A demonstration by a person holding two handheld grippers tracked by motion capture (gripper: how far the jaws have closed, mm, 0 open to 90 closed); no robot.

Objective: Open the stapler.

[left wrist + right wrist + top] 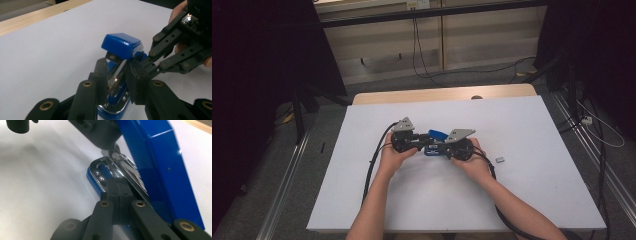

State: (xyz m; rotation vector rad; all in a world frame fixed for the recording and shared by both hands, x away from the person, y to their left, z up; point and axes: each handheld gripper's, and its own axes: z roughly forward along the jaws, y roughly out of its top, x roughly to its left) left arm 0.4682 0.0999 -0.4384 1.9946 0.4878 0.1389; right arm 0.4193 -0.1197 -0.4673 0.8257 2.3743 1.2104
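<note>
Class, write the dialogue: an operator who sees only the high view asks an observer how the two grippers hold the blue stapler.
Operator: From above, the hands hide the blue stapler. Is its top open?
Observer: Yes. The left gripper view shows the blue top raised off the metal part below.
Operator: How does the left gripper hold it?
Observer: Its jaws clamp that lower part from both sides.
Operator: And the right gripper?
Observer: In the right gripper view its jaws are pressed together, with the tips beside a row of staples.
</note>
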